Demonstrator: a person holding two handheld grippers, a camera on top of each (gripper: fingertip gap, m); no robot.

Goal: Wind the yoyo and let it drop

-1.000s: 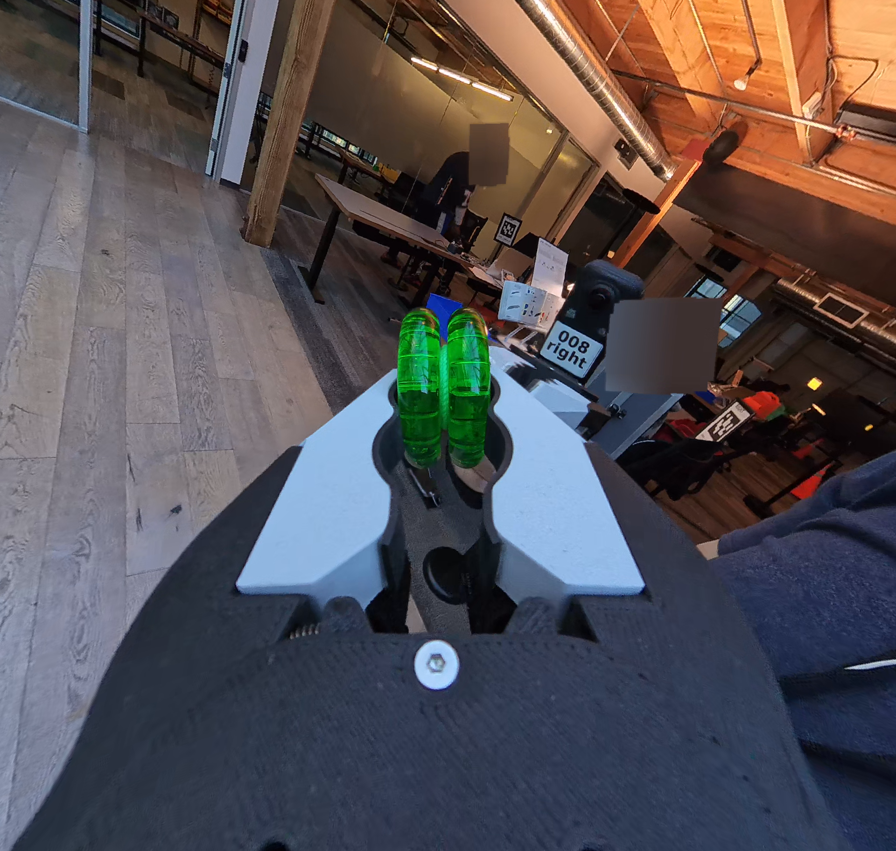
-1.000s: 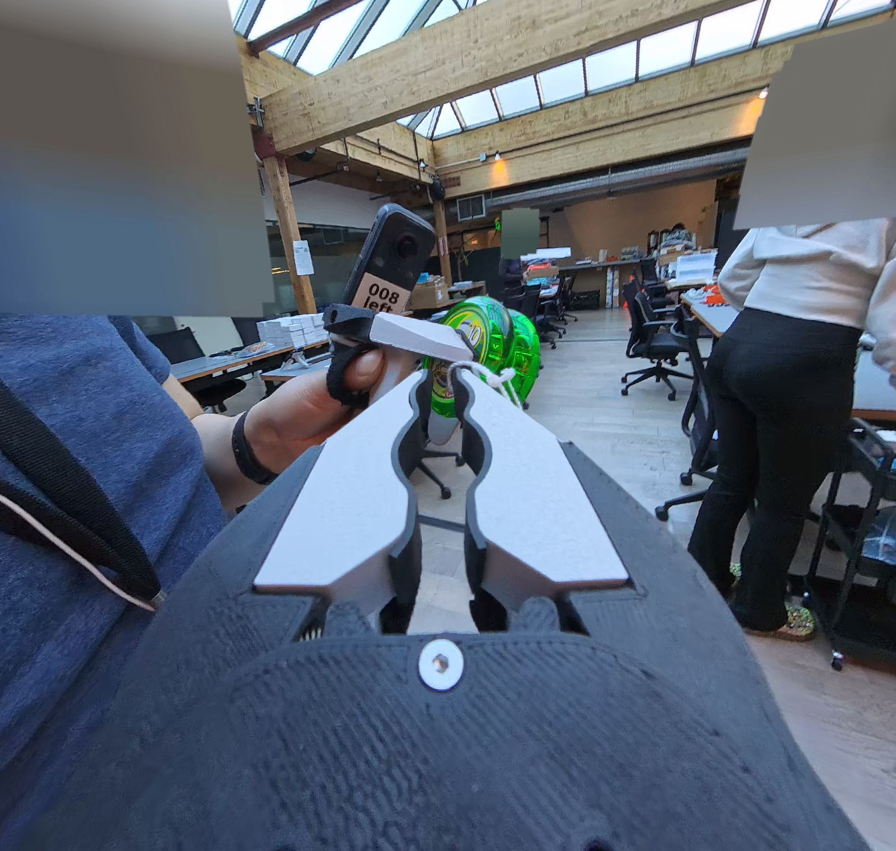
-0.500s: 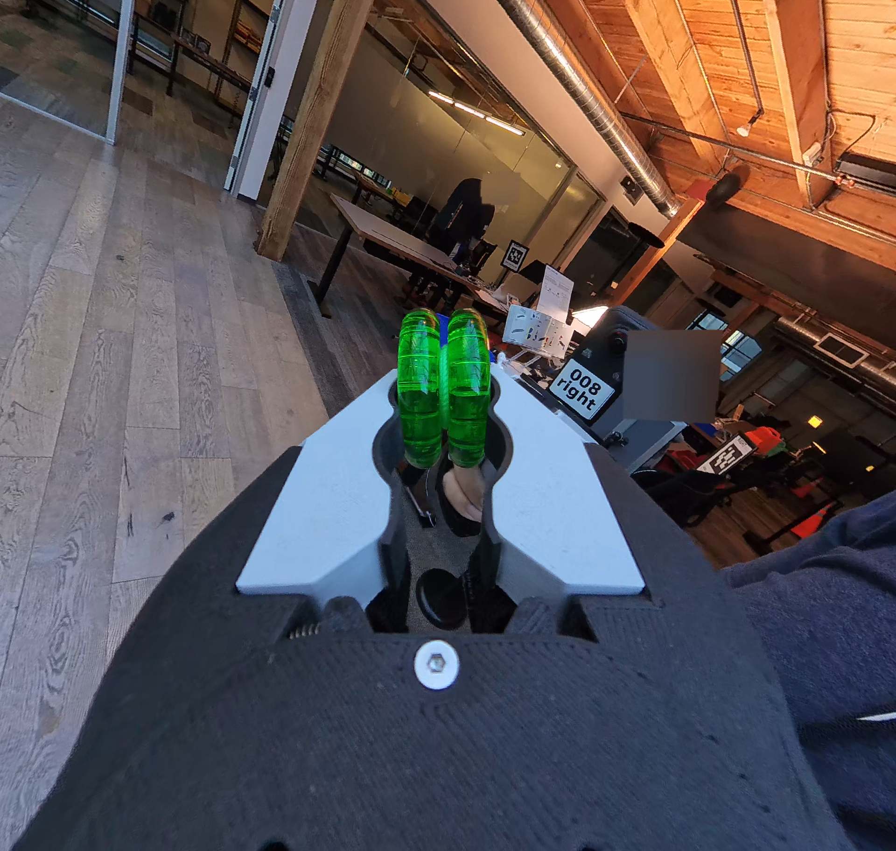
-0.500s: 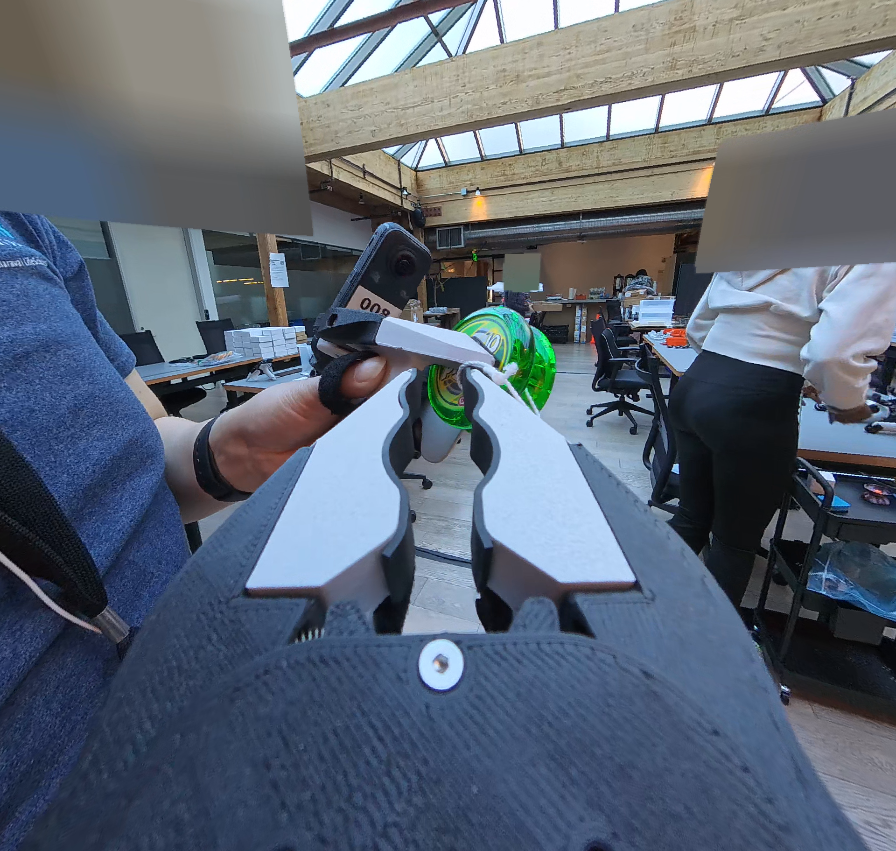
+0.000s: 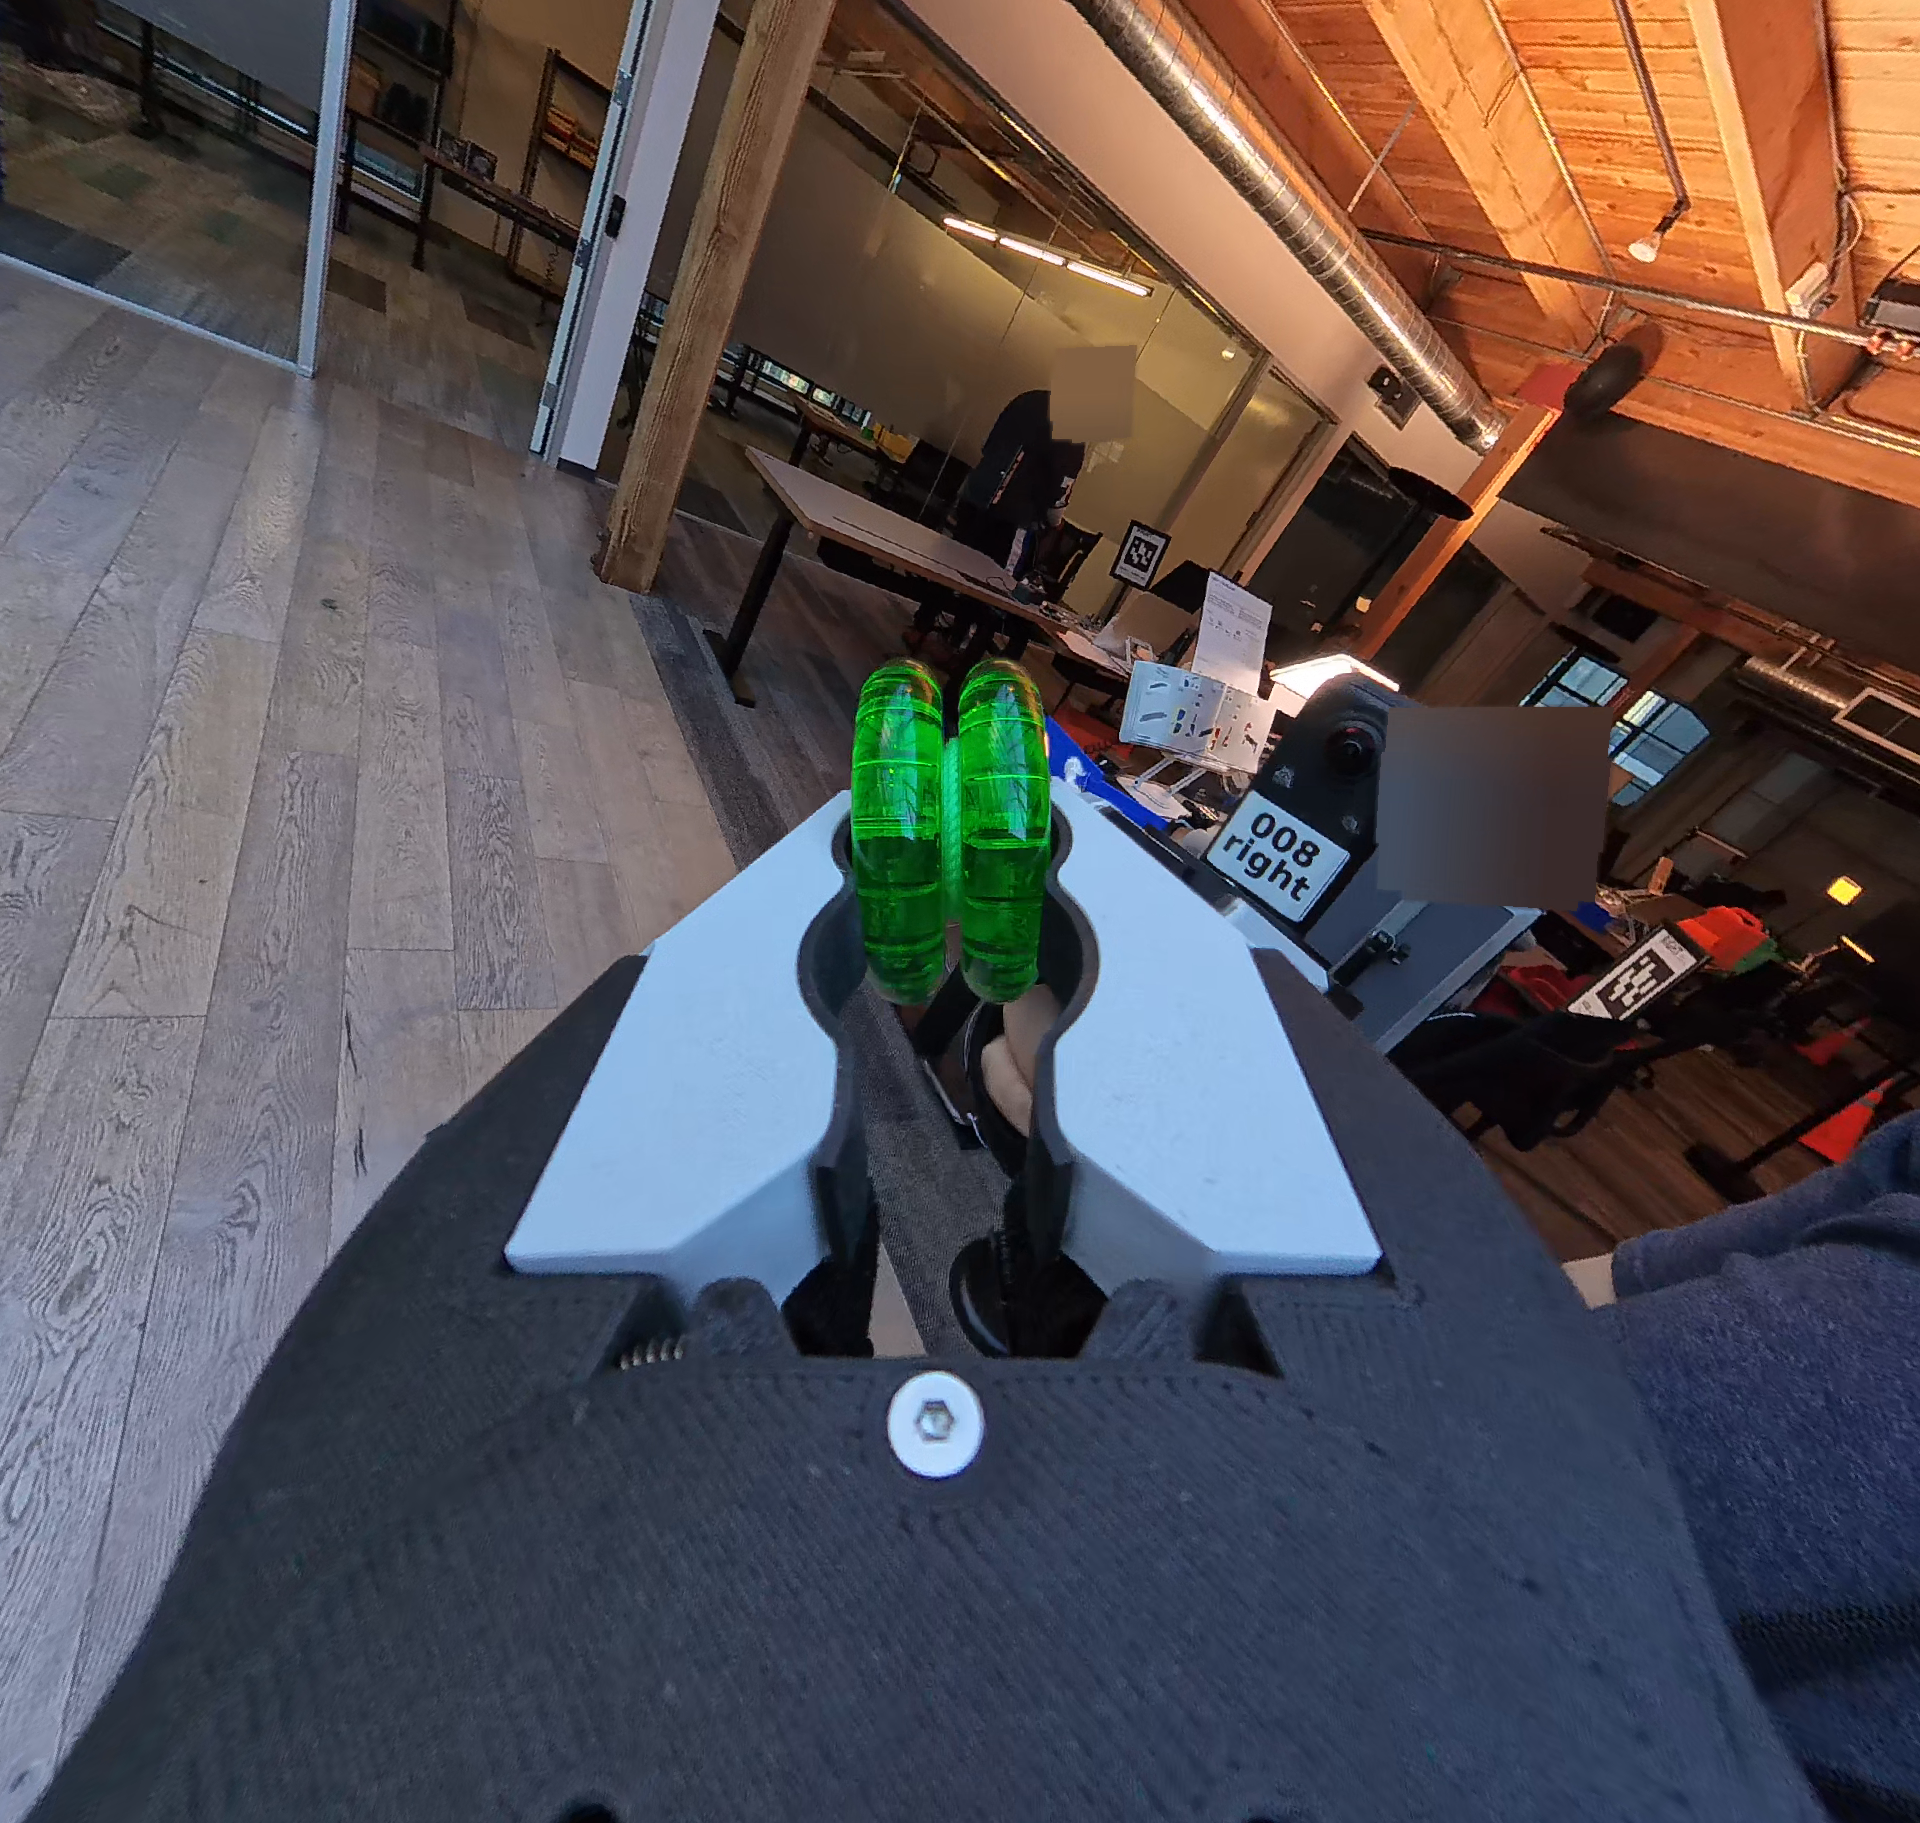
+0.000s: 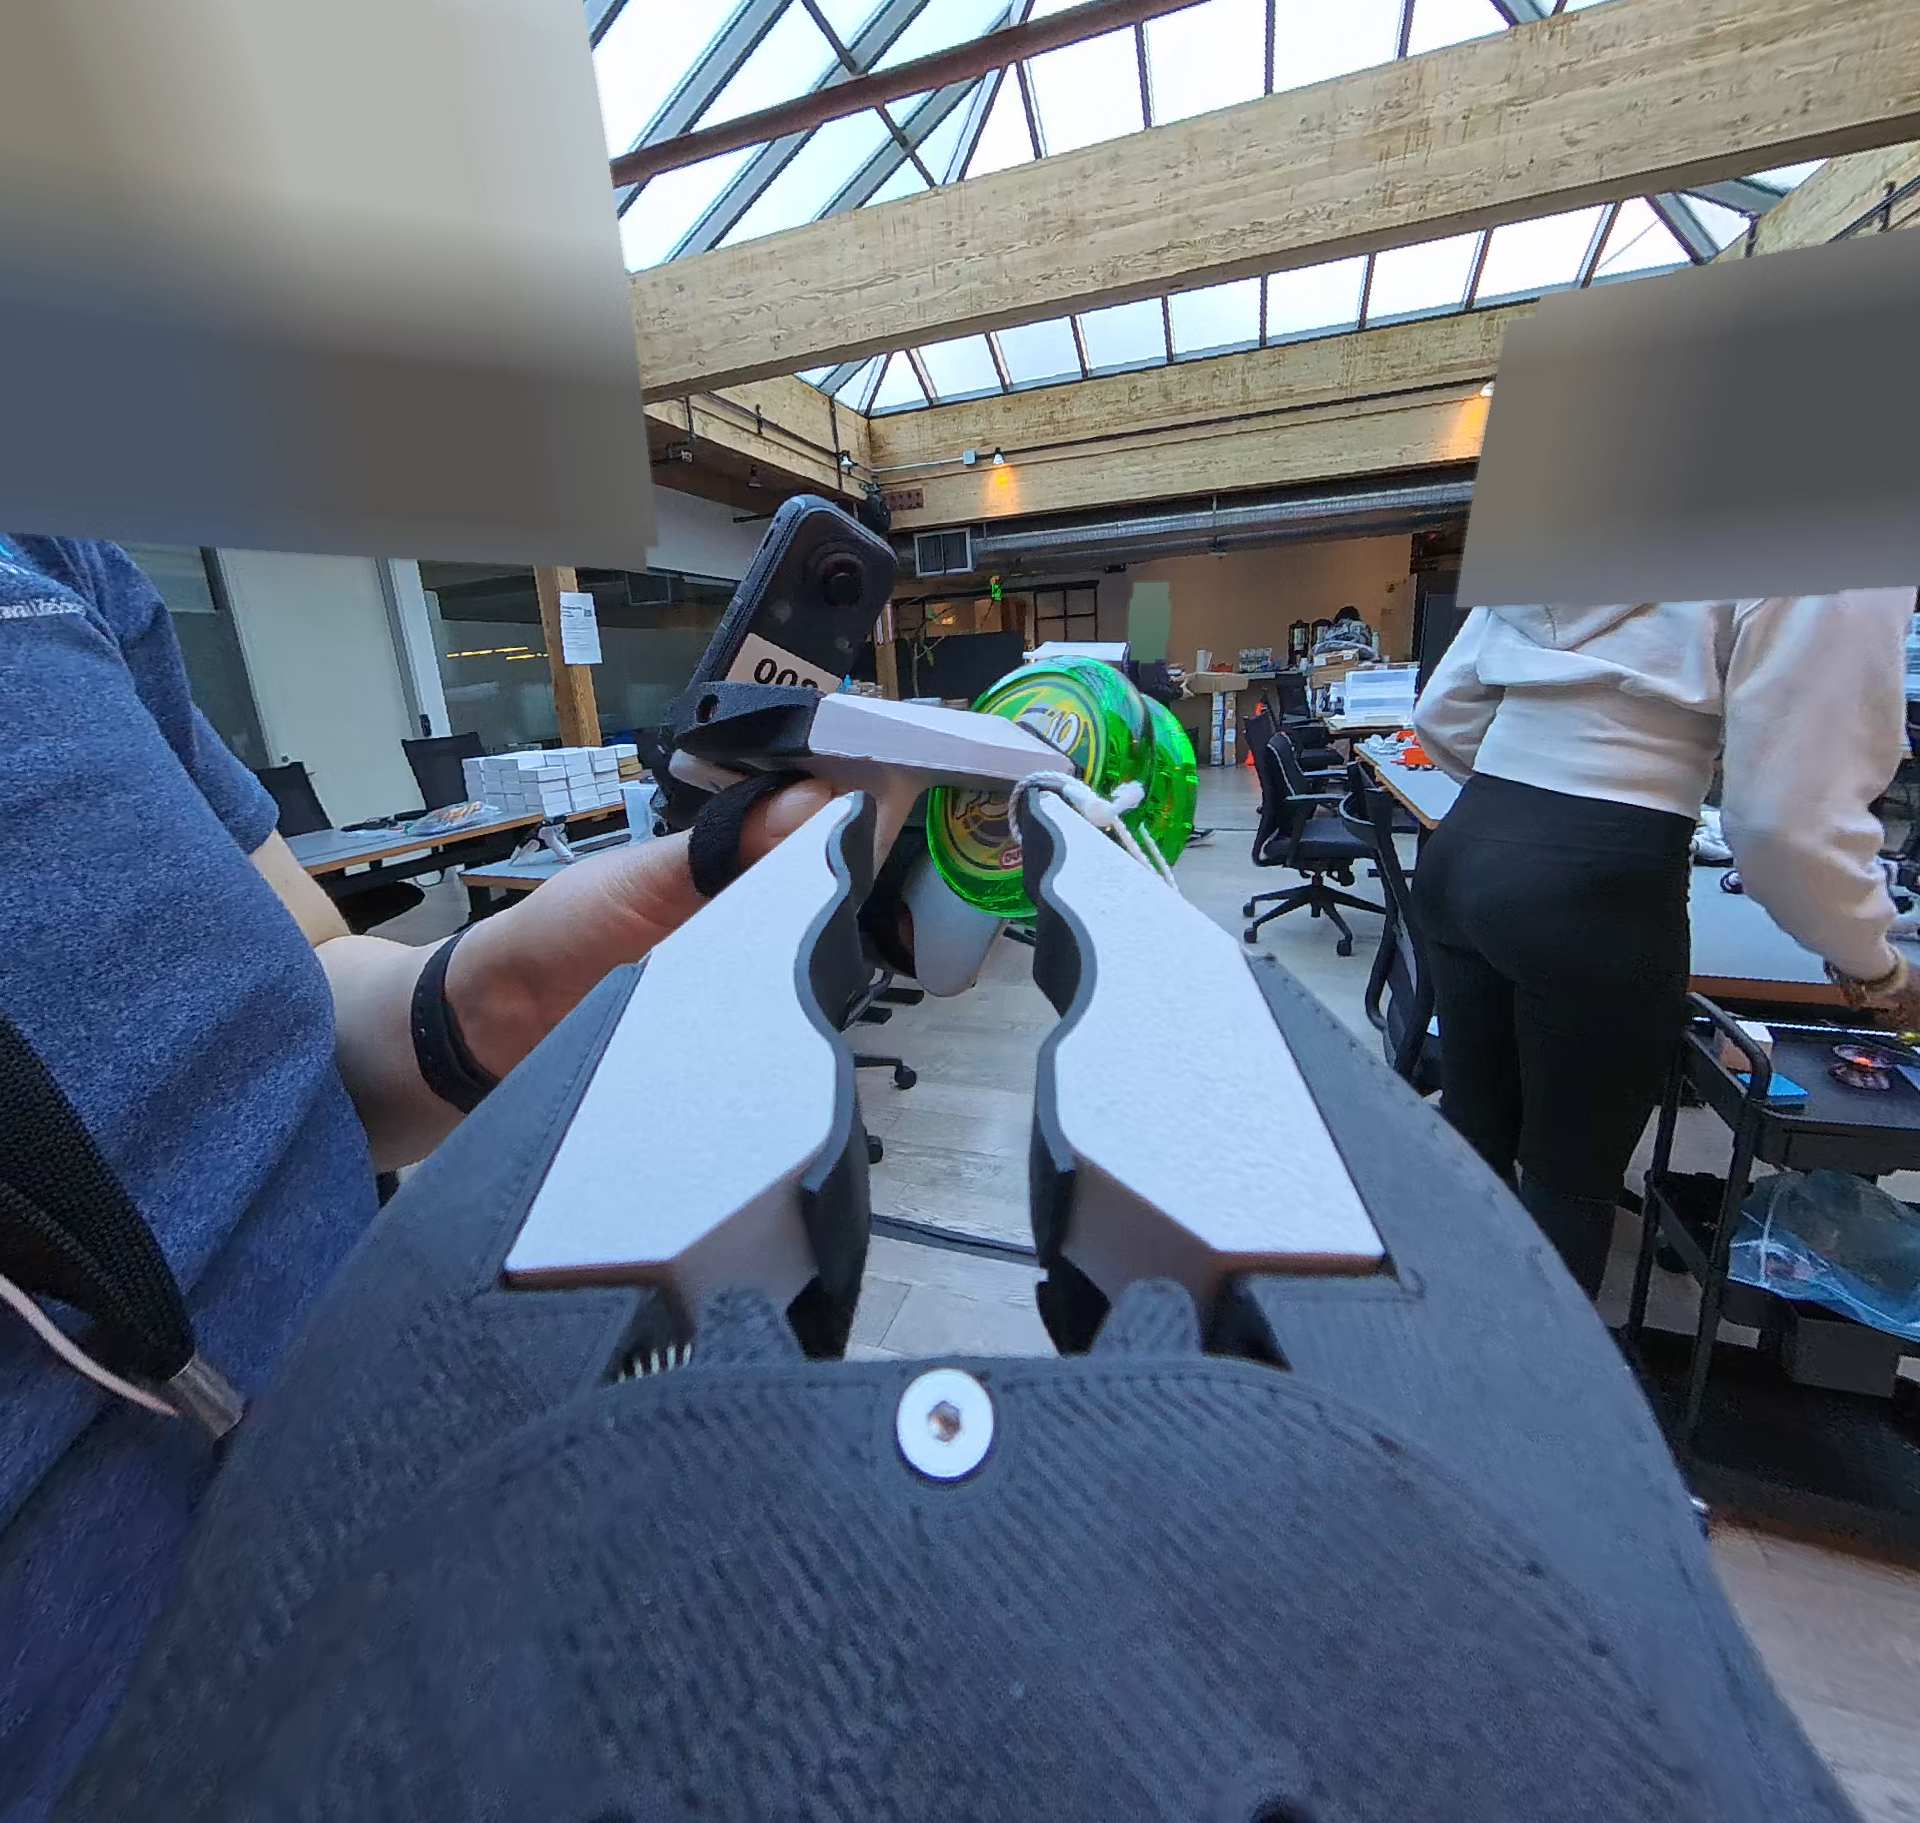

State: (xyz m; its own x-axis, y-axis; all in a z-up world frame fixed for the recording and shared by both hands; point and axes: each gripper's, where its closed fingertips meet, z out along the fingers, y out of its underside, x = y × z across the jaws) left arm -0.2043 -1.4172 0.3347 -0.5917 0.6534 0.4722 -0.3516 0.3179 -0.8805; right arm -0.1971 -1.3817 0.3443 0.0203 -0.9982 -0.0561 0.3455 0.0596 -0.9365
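Observation:
A clear green yoyo (image 5: 899,786) stands on edge between the fingers of my left gripper (image 5: 948,828), which is shut on it. In the right wrist view the same yoyo (image 6: 1081,734) is held in the air by the left gripper (image 6: 971,838), with a hand behind it. My right gripper (image 6: 940,807) sits just in front of the yoyo with its jaws apart. The yoyo's white string (image 6: 1127,817) is looped over the tip of its right finger and trails to the yoyo. The right gripper's black body (image 5: 1340,765) shows beyond the yoyo in the left wrist view.
A person in a white top and black trousers (image 6: 1558,890) stands close on the right by a desk and a black cart (image 6: 1766,1150). Office chairs (image 6: 1299,838) stand behind the yoyo. A wooden post (image 5: 717,267) and a long desk (image 5: 862,526) stand on the plank floor.
My right gripper's fingers have spread wider apart, with the string still over the right fingertip. The left gripper has kept its hold on the yoyo. Both views have shifted slightly.

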